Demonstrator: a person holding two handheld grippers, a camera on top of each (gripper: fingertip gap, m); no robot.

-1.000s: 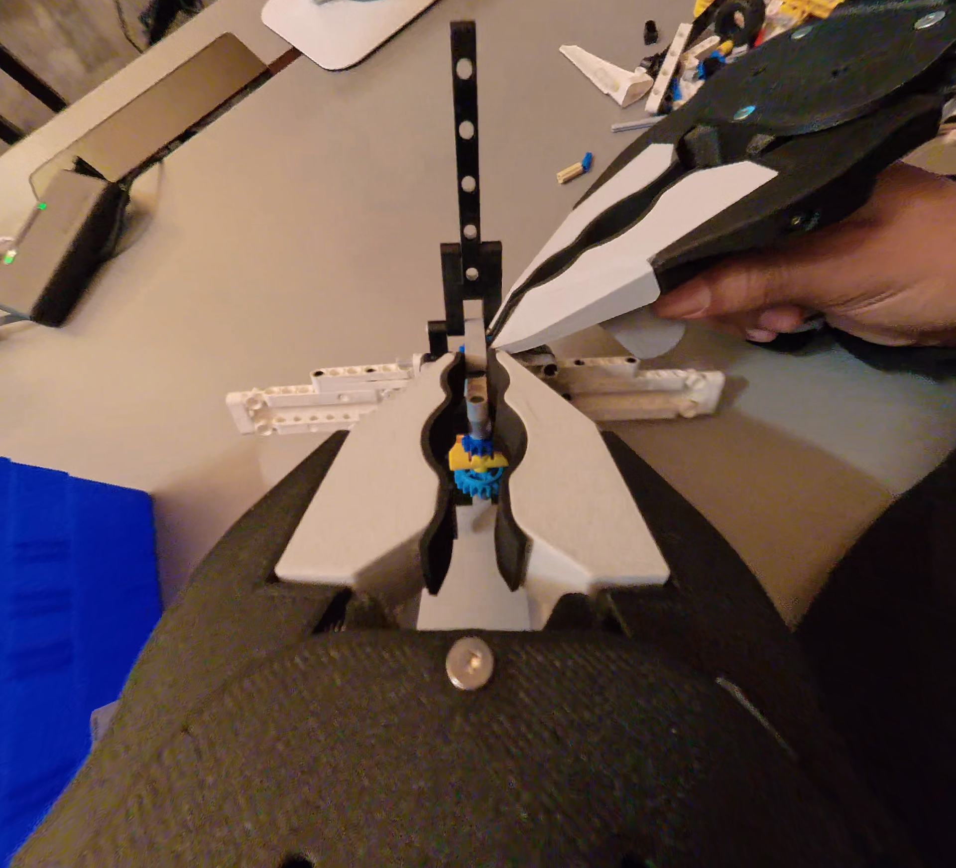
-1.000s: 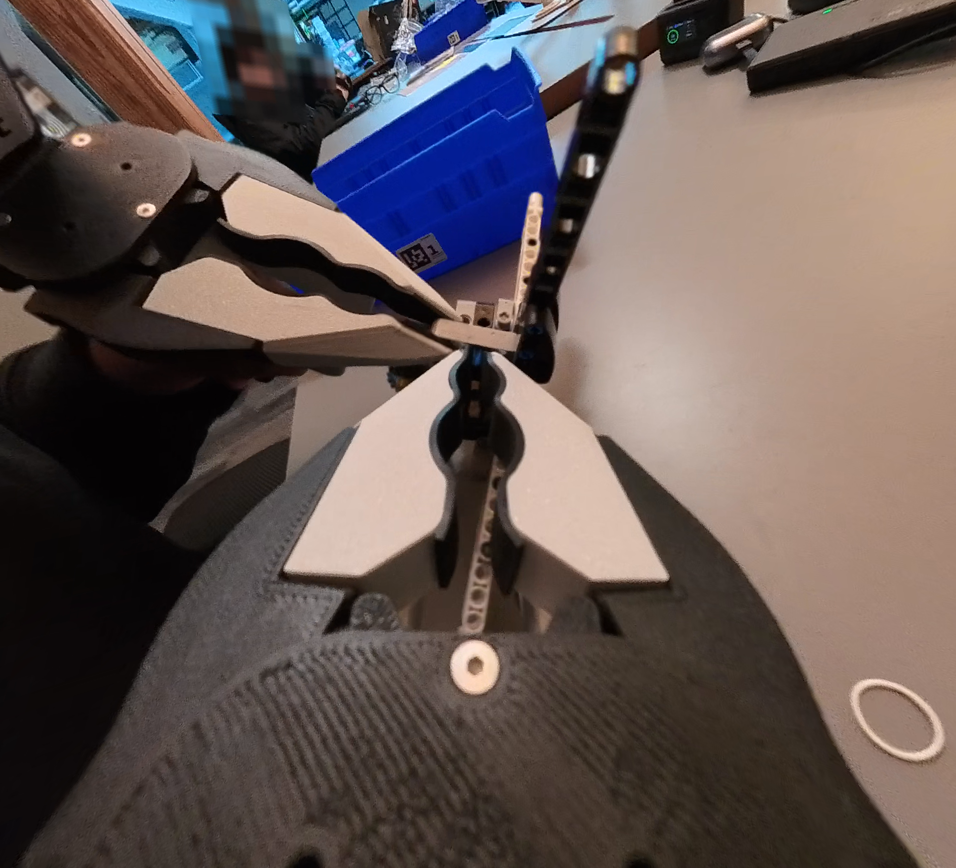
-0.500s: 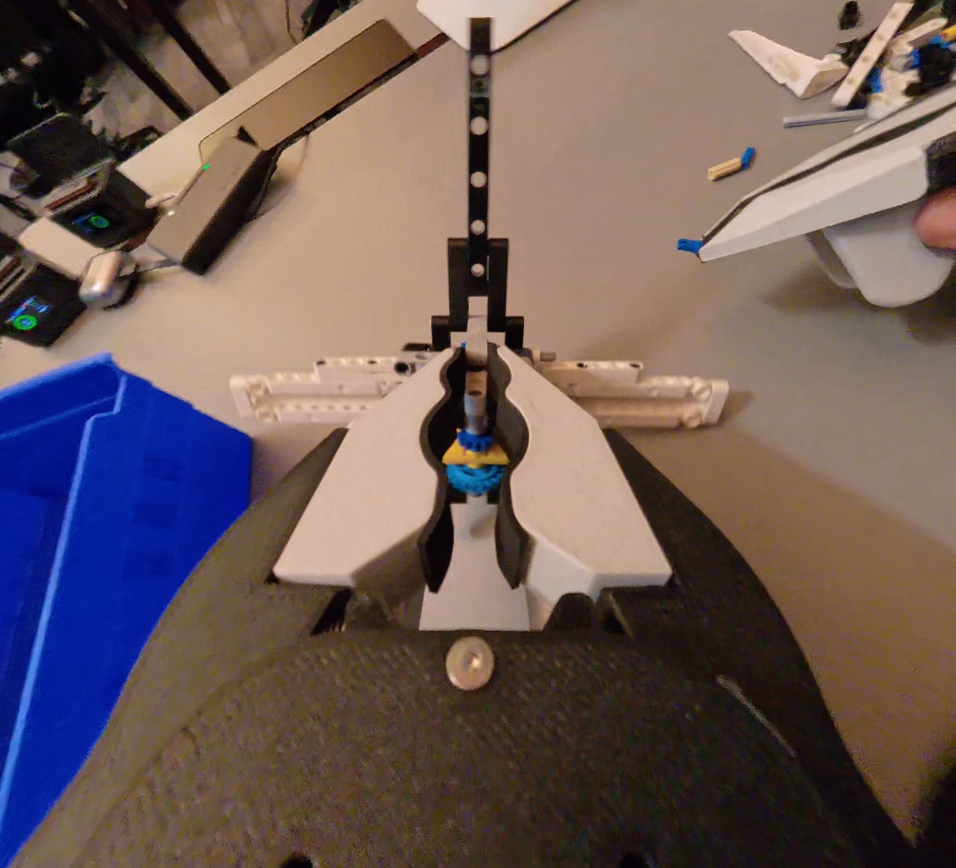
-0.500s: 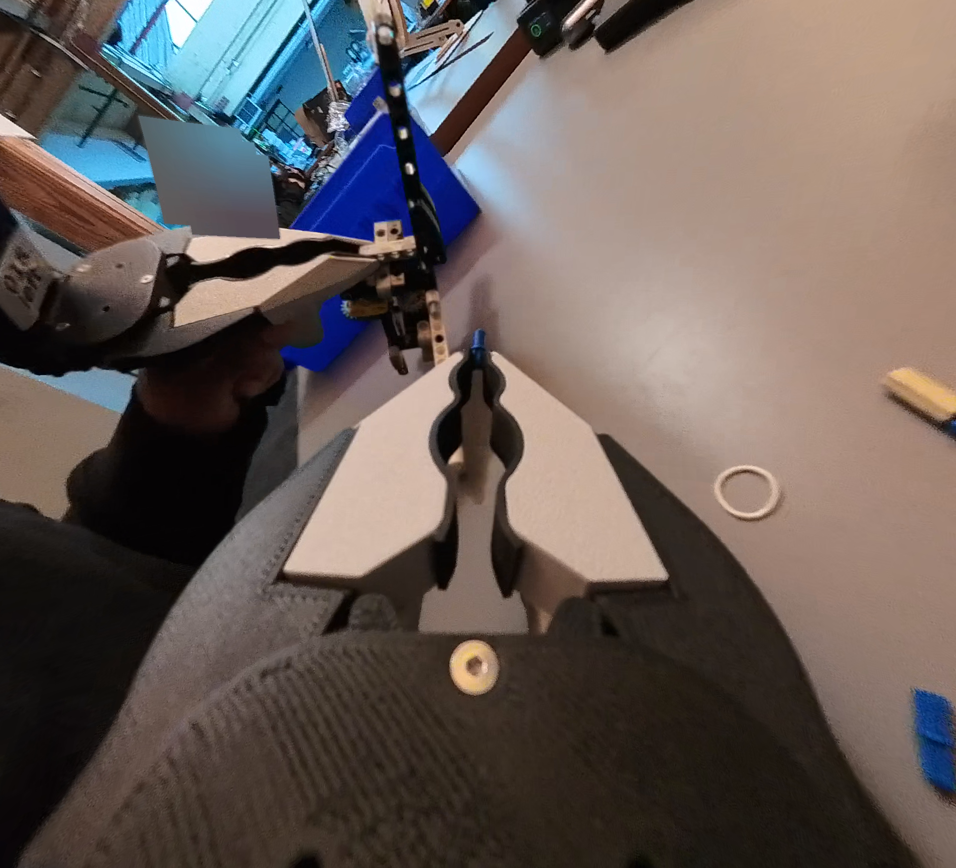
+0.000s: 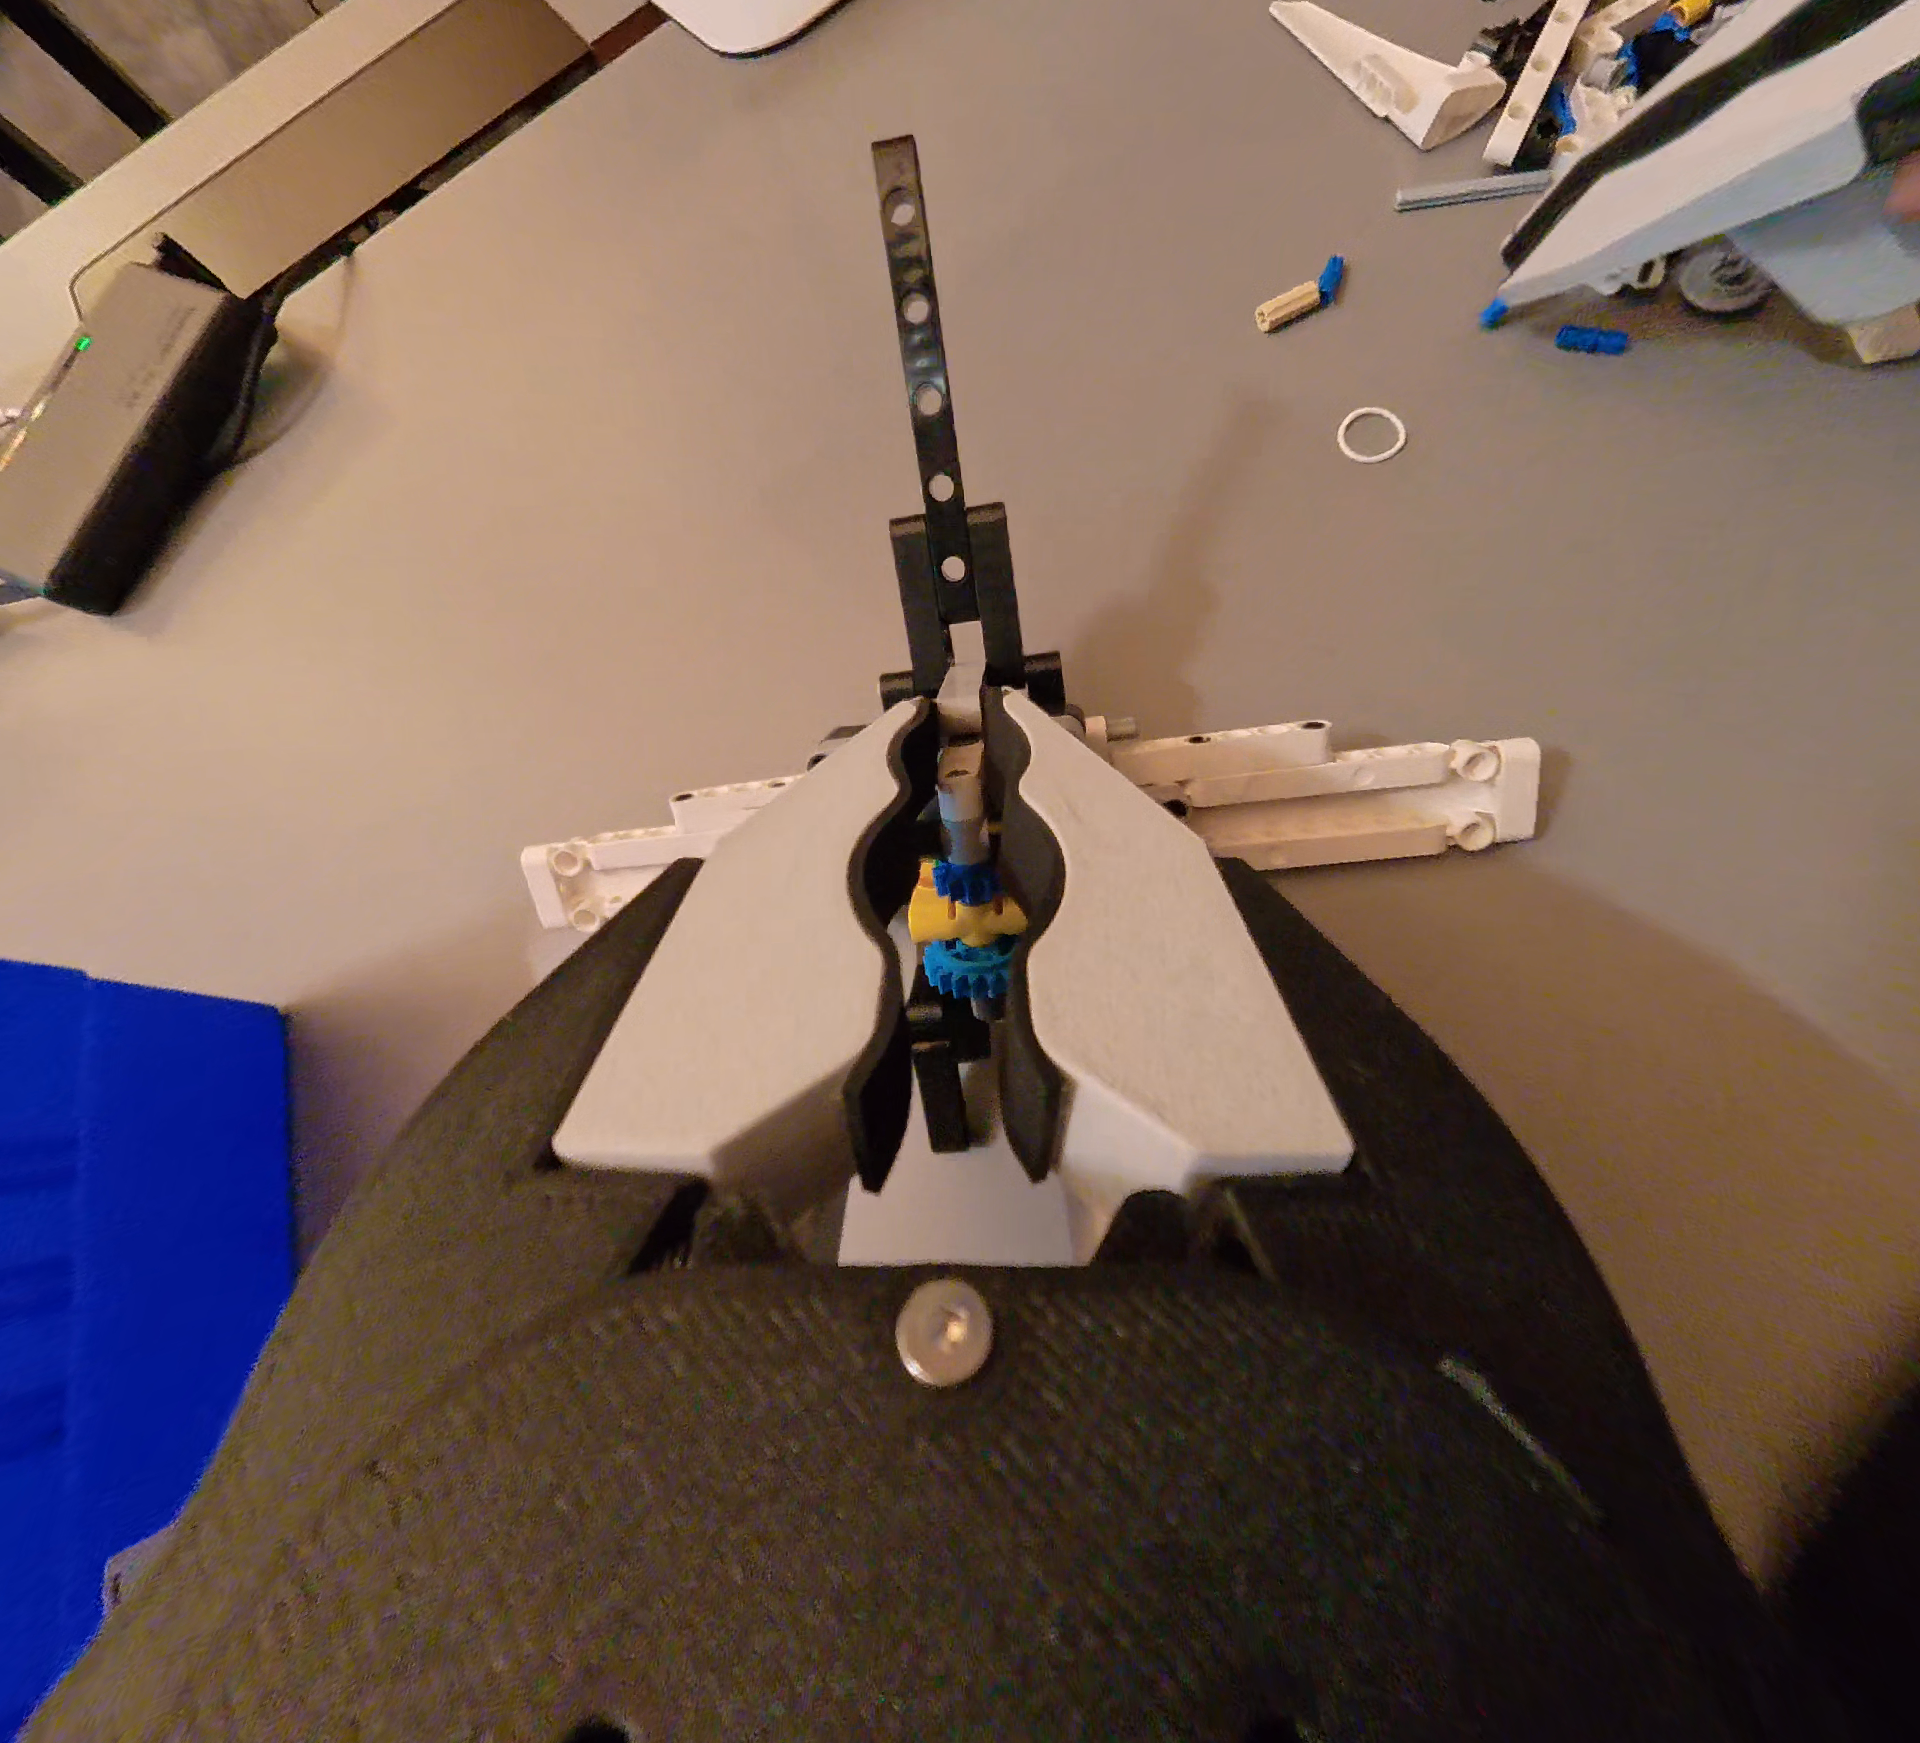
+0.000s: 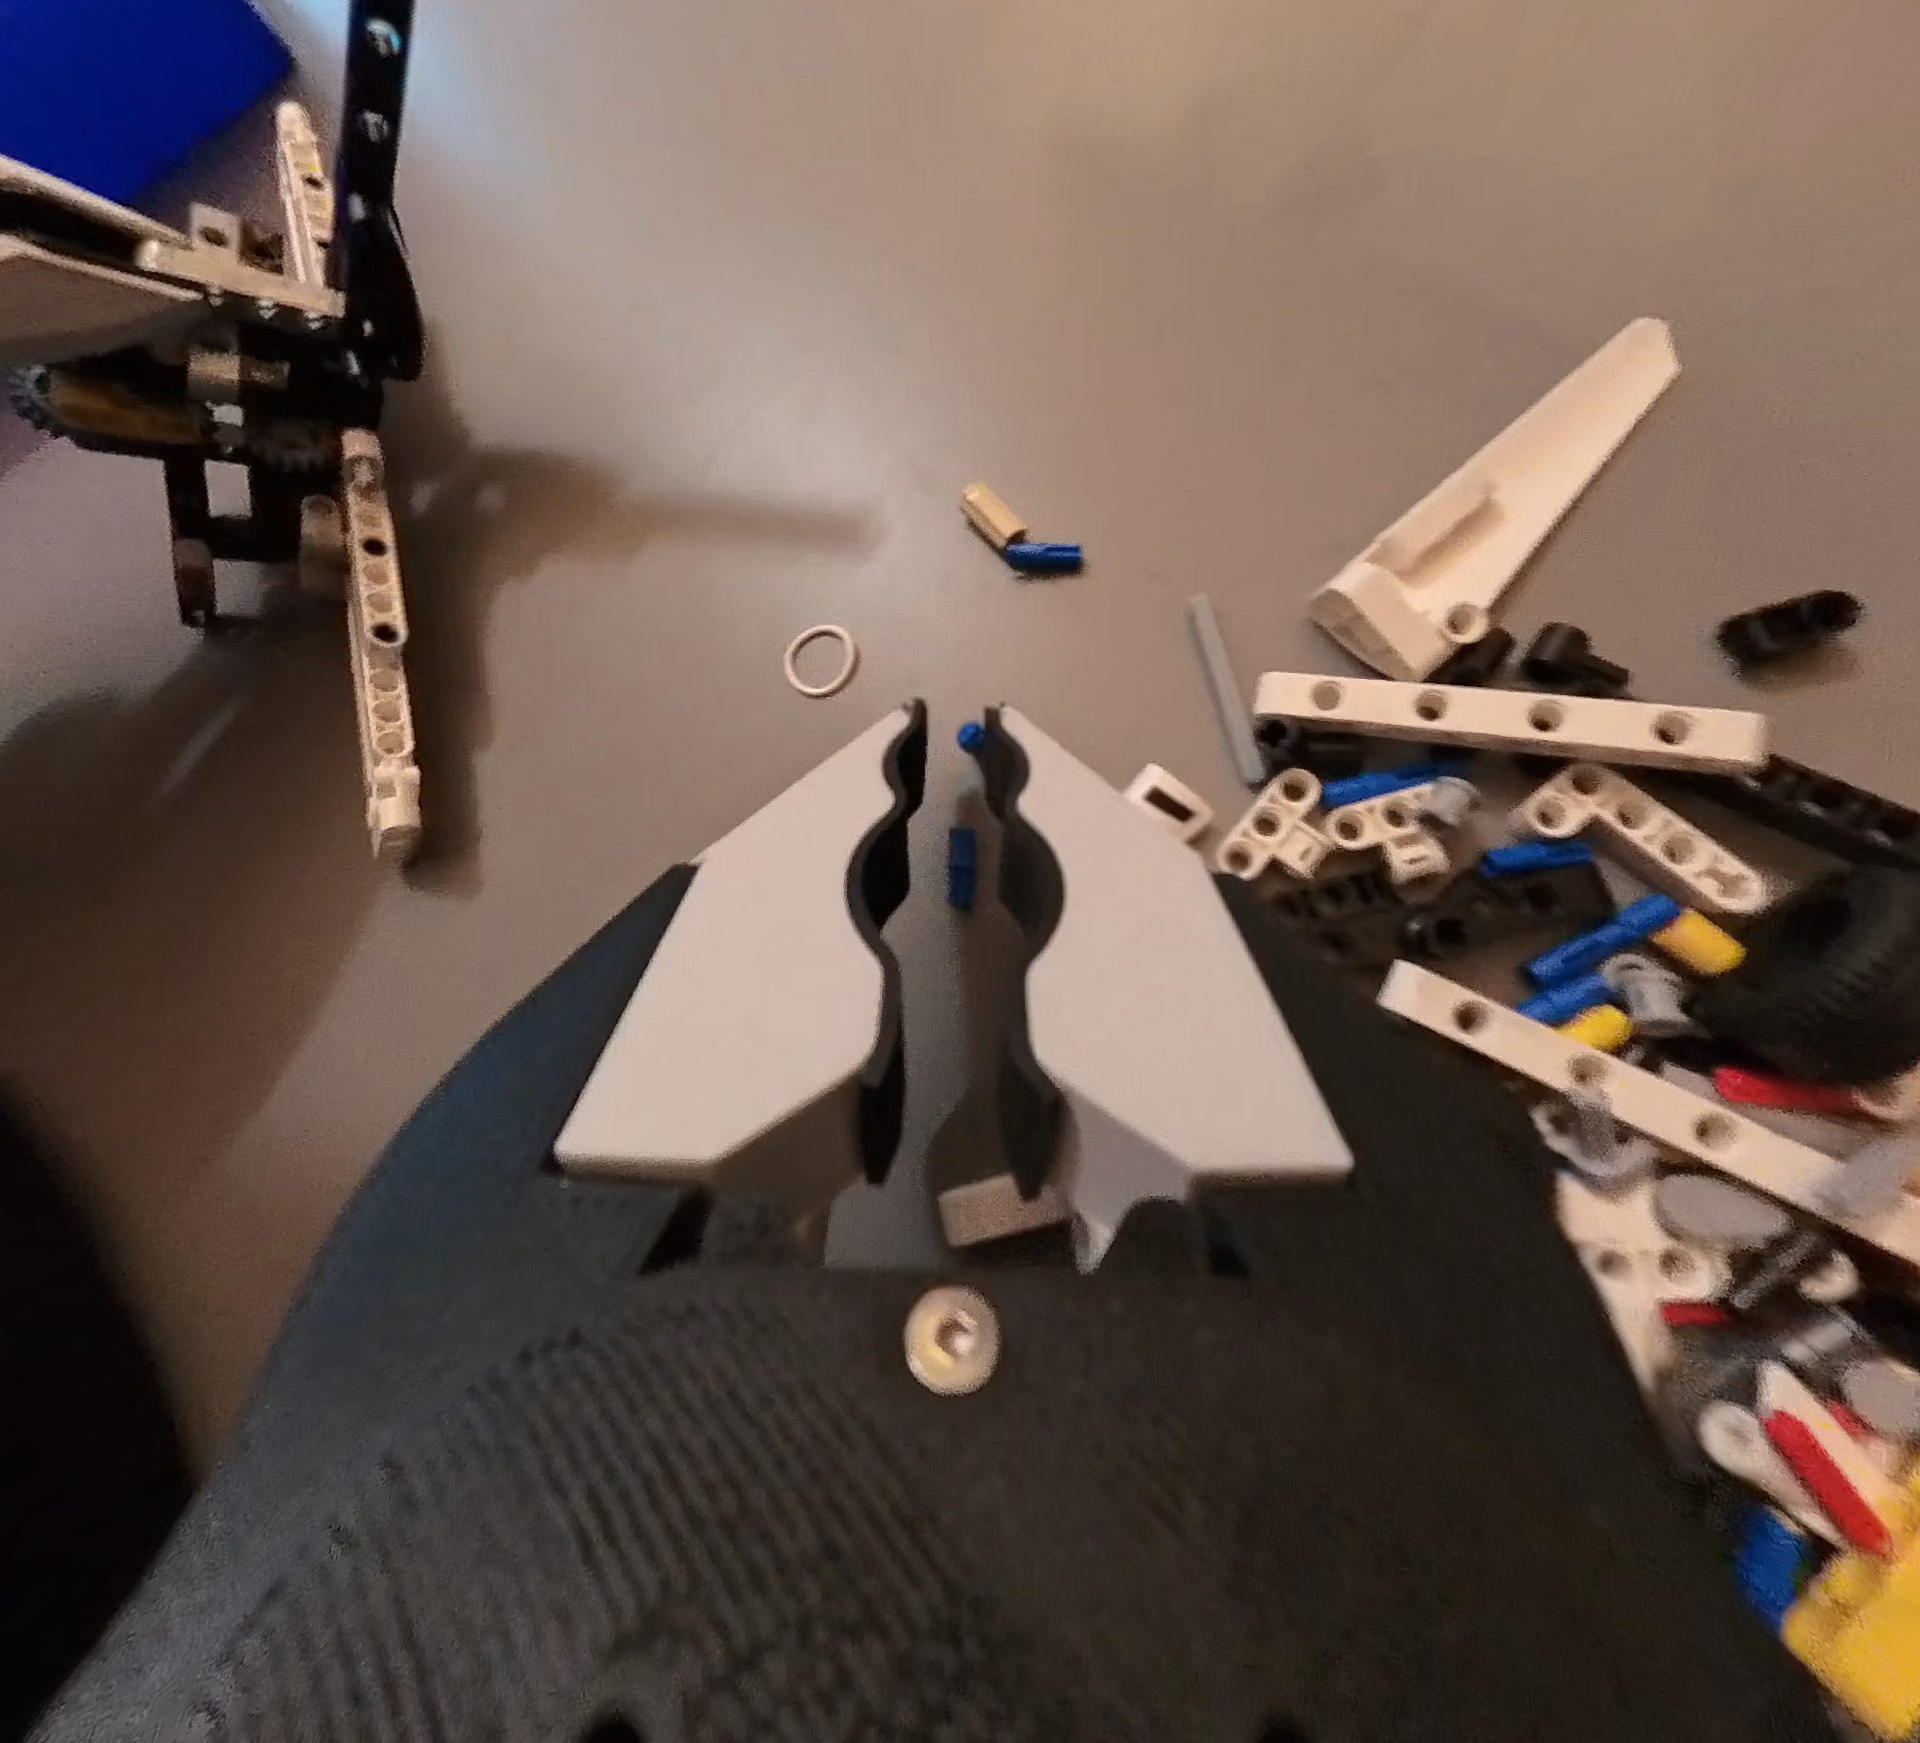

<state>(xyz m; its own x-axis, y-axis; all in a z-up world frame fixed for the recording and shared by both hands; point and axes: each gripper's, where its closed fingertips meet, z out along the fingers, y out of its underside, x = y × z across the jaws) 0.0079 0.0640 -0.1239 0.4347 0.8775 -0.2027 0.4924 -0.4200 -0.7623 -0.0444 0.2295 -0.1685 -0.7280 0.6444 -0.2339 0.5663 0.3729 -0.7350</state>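
Note:
My left gripper (image 5: 960, 706) is shut on a brick assembly and holds it above the grey table. The assembly has an upright black holed beam (image 5: 914, 322), white cross beams (image 5: 1330, 784) and blue gears with a yellow part (image 5: 961, 924) between my fingers. It also shows in the right wrist view (image 6: 374, 135). My right gripper (image 6: 954, 714) is open, low over the table beside the brick pile. A small blue pin (image 6: 971, 735) sits against its right fingertip, apart from the left pad. Another blue pin (image 6: 961, 867) lies on the table under the jaws.
A pile of loose bricks (image 6: 1507, 862) with a black tyre (image 6: 1829, 987) lies right of my right gripper. A white ring (image 6: 821, 660), a tan-and-blue pin (image 6: 1023, 540) and a white wing panel (image 6: 1496, 498) lie nearby. A blue bin (image 5: 135, 1174) stands at the left. About 20 cm separates my left fingertips from my right.
My right gripper left the assembly and moved to the brick pile with a blue pin clamped at its tips. Its jaws have now parted, and the pin is no longer clamped. My left gripper keeps its hold.

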